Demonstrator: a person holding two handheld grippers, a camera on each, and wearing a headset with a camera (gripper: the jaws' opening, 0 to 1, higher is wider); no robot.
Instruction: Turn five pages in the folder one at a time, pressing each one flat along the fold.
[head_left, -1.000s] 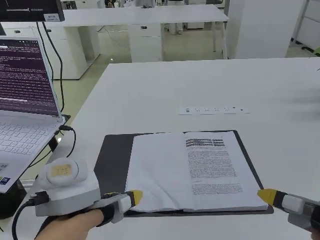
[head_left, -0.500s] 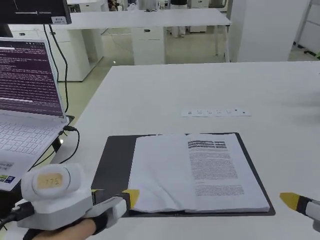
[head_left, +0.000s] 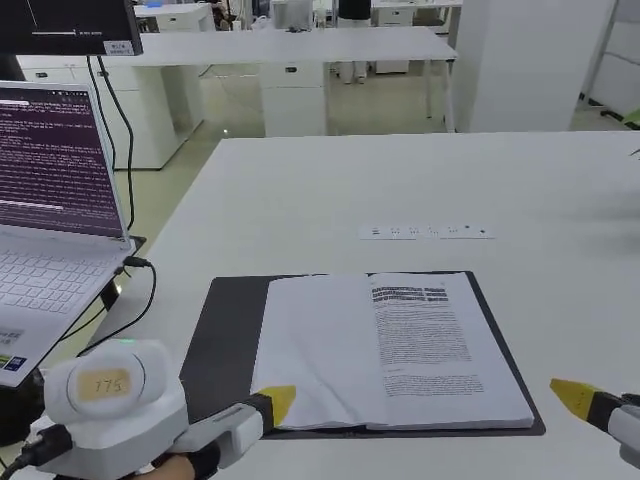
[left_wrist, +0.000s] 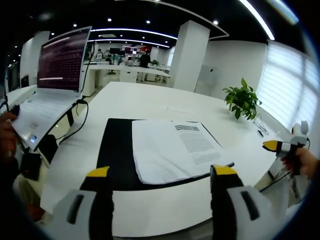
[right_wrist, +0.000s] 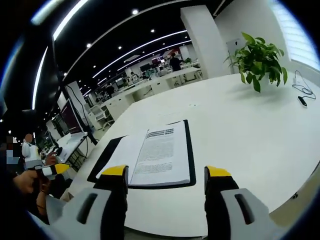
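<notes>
The wide white desk (head_left: 300, 190) carries the open black folder (head_left: 225, 340) flat near its front edge, where it lay a second ago. The blank left sheet (head_left: 310, 350) and printed right page (head_left: 425, 340) are unshifted. The change is the right gripper (right_wrist: 166, 171), whose yellow tip has drawn away from the folder's lower right corner and now sits apart from it. The left gripper (left_wrist: 161, 171) stays near the lower left corner. Both pairs of fingers are spread and hold nothing, so the next page turn seems yet to begin.
</notes>
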